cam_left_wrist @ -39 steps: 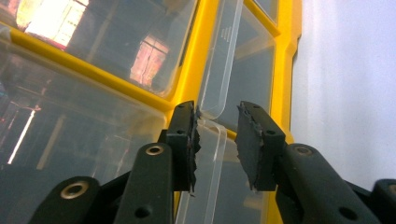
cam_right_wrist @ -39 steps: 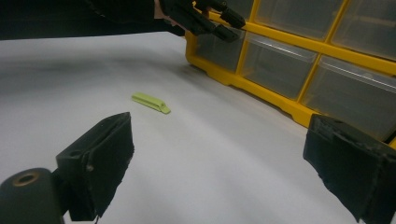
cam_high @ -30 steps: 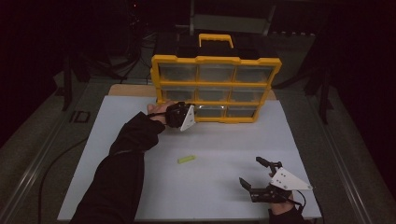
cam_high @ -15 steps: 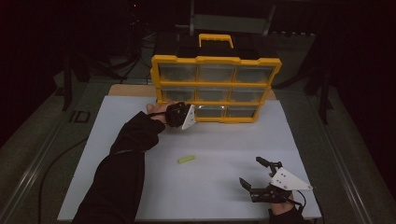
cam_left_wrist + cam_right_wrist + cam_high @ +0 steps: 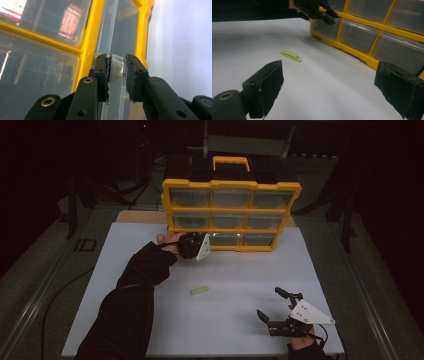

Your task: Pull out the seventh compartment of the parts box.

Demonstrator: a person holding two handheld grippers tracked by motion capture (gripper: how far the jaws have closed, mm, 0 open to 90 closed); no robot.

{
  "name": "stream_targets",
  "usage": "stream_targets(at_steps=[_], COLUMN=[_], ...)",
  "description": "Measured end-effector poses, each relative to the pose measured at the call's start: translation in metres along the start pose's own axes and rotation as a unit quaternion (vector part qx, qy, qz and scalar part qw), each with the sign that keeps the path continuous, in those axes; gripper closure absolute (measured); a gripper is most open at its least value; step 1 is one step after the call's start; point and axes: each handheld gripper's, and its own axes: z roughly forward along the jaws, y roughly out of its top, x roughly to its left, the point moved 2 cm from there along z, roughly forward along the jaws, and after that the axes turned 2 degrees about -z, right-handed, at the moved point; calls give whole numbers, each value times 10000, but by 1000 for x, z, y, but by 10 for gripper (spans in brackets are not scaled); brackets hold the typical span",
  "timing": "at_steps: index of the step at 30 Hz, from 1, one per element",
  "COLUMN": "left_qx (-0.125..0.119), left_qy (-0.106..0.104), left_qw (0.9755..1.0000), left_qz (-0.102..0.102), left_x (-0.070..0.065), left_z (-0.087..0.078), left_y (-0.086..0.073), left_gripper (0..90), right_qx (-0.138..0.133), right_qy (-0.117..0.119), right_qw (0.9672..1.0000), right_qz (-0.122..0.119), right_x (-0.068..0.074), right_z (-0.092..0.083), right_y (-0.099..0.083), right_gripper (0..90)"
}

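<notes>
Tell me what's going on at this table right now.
A person is working a yellow drawer organizer with two handheld grippers. The left gripper has just been closing its fingers on the clear front lip of a bottom-row drawer, at the cabinet's lower left in the high view, apparently to pull it open. The right gripper rests open near the table's front right edge, holding nothing. A small light-green piece lies on the white tabletop between them.
</notes>
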Motion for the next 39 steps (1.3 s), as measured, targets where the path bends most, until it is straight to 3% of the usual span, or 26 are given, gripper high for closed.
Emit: stream_targets(at_steps=[15, 25, 31, 39], left_qx=[-35, -44, -50, -52], left_qy=[18, 59, 71, 24], left_qw=[10000, 9999, 9995, 9996], left_qz=[61, 146, 297, 289], left_x=[-14, -24, -31, -35], left_z=[-13, -23, -32, -40], left_y=[4, 7, 9, 14], left_gripper=[725, 726, 728, 730], right_qx=[103, -12, -15, 0], right_qy=[-394, -346, -319, -287], right_qw=[9990, 9994, 9994, 9996], right_qz=[-161, 99, 100, 57], right_x=[-6, -10, -10, -8], right_z=[4, 2, 2, 3], right_y=[-2, -2, -2, -1], right_gripper=[85, 85, 85, 85])
